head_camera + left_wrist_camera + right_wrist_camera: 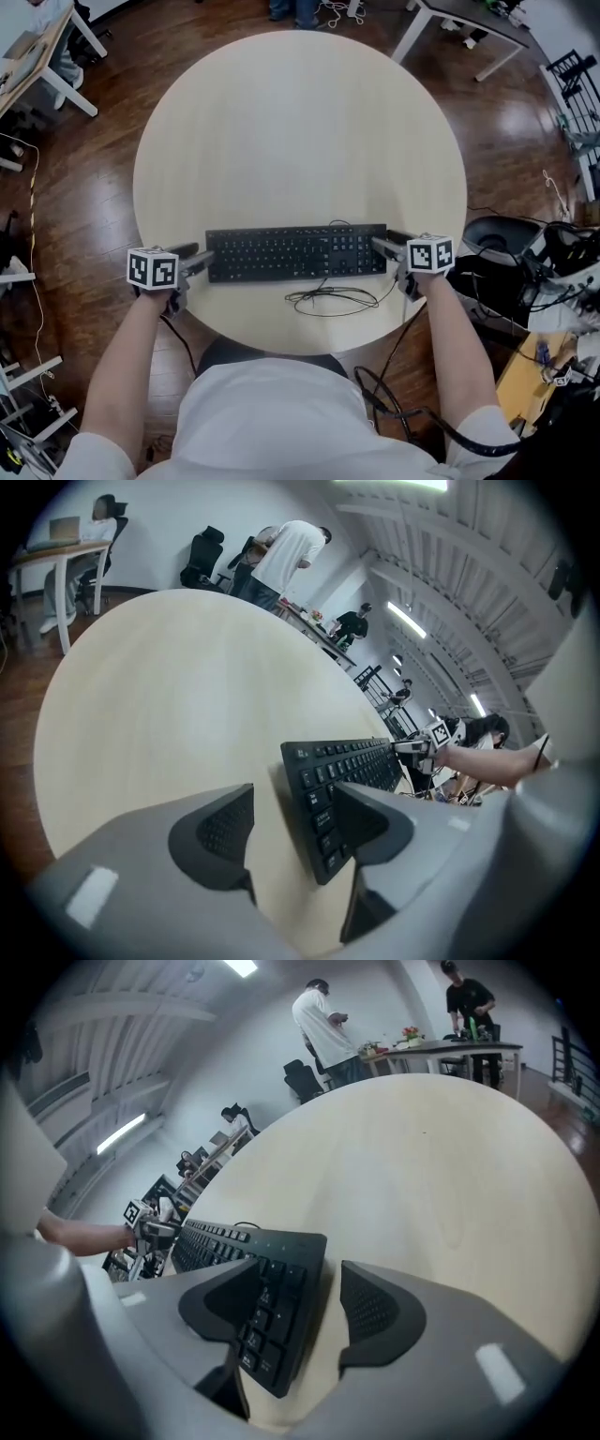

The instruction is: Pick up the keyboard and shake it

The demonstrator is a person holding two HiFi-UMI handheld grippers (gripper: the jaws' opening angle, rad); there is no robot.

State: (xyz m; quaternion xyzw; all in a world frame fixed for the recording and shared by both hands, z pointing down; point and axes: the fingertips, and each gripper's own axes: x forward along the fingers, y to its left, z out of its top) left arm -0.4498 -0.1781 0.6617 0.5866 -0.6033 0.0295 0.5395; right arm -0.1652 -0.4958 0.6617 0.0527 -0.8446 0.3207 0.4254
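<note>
A black keyboard (291,253) lies flat near the front of the round pale table (300,122). Its cable (328,298) loops in front of it. My left gripper (202,257) is at the keyboard's left end and my right gripper (382,239) at its right end. In the left gripper view the keyboard (352,761) end sits between the jaws of the left gripper (293,799); one pad hangs over the keys, the other stands off the edge. In the right gripper view the keyboard (225,1237) end likewise lies inside the right gripper (300,1274) with a gap at the far pad. Both are open.
The table's front edge runs just below the cable. A white desk (469,23) stands at the back right and a dark chair (492,239) is close to the table's right side. Cables trail over the wooden floor. People (286,550) stand at desks far behind.
</note>
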